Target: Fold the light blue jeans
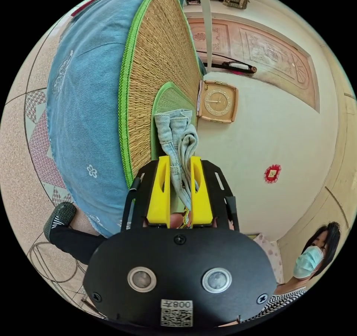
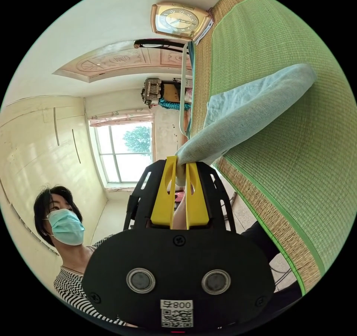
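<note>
Hanging bunched above a woven mat (image 1: 163,72), the light blue jeans (image 1: 181,138) sit pinched between the left gripper (image 1: 180,172)'s 2 nearly closed yellow jaws, while the right gripper (image 2: 181,170), jaws likewise narrowed, clamps a fold stretching over the mat's green centre; left view adds blue cloth (image 1: 85,101).

One pair of jeans (image 2: 245,105), one mat (image 2: 297,157), one clock (image 2: 178,20), one person (image 2: 63,220).
</note>
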A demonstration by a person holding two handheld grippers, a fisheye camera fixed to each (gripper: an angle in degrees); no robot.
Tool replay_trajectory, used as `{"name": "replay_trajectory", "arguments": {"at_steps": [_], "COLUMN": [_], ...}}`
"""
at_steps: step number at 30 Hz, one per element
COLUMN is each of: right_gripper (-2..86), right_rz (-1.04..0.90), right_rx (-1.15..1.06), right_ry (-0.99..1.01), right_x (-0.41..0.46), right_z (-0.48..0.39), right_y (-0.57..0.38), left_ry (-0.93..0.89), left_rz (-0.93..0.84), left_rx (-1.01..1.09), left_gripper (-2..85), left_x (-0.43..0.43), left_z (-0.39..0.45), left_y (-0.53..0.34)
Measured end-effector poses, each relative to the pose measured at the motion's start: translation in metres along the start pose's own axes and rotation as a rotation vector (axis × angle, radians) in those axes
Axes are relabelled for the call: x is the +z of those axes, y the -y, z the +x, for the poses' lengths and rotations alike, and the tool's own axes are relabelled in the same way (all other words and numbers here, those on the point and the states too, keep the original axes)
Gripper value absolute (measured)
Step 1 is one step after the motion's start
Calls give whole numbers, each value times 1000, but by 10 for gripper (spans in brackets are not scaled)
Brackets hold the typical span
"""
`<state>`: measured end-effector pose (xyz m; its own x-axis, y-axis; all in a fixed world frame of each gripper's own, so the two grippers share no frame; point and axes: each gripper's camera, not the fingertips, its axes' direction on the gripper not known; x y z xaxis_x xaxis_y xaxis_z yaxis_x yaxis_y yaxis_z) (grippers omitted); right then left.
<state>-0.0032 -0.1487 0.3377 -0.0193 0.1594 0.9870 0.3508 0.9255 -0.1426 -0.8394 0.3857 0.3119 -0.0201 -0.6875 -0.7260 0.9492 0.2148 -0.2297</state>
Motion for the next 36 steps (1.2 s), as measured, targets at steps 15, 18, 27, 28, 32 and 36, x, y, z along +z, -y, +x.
{"name": "replay_trajectory", "arguments": {"at_steps": [15,18,27,28,32,36], "right_gripper": [2,2,2,2,3,3], "right_rz": [108,167,554,591,866,1089], "right_rx": [-55,-74,-120,-122,-172,-242], "right_ry": [119,159,197,193,114,-68], "right_x": [-52,-73,-217,-231,-330,-409], "right_z": [-26,-34,-39,-39,-54,-93], "right_y": [-96,-129,-281,-293,-381,-464], "left_ry": [92,104,40,18,-98,-235], "left_rz": [-105,-159,-517,-580,-807,-984], "left_rx": [368,429,615,639,707,714], "left_gripper": [29,24,17,17,16,16], "left_x": [103,140,371,414,574,707], "left_z": [176,212,324,340,396,438], "left_y": [-80,-109,-249,-278,-399,-514]}}
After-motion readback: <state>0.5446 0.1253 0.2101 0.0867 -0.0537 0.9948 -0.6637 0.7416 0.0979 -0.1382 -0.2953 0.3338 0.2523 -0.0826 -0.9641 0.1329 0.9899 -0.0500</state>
